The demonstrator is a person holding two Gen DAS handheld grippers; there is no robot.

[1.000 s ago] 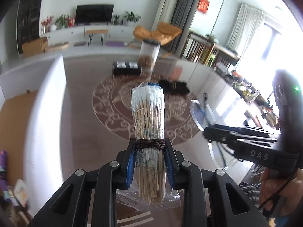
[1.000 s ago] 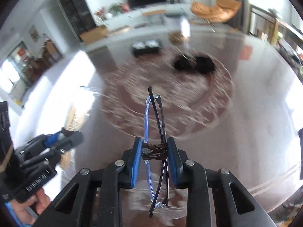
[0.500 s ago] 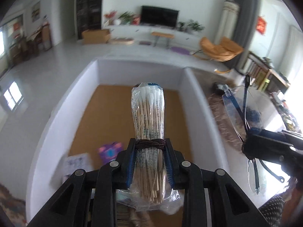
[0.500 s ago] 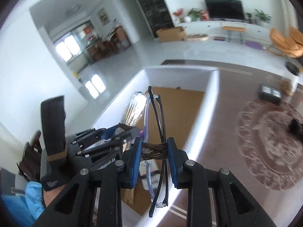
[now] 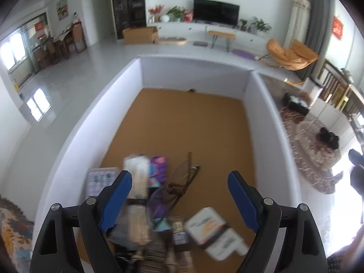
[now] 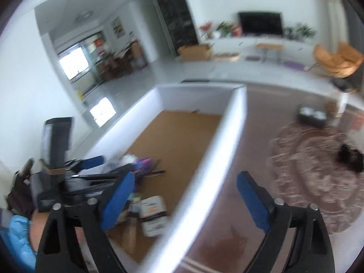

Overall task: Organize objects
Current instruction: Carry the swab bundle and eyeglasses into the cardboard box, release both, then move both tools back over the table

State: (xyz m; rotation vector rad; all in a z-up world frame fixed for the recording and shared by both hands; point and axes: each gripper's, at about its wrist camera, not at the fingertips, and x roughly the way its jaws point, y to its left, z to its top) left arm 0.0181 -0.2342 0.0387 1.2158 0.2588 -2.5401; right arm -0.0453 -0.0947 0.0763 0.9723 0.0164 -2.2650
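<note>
**Both tools opening over the white box**

The left tool (image 5: pixel 179 188) hangs above the white box (image 5: pixel 195 72), jaws opening, with the blurred cotton-swab pack (image 5: pixel 137 195) loose just inside its left pad. The glasses (image 5: pixel 182 179) lie on the box's brown floor. The right tool (image 6: pixel 183 192) is opening, empty, over the box's right wall.

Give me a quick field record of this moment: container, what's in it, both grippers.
container: white-walled box with a brown floor
contents: cotton swab pack, blurred; glasses; white carton; purple packet; other items too blurred to name
left gripper: jaws opening, nothing between the pads, above the box
right gripper: jaws opening, nothing held, over the box's right wall
</note>
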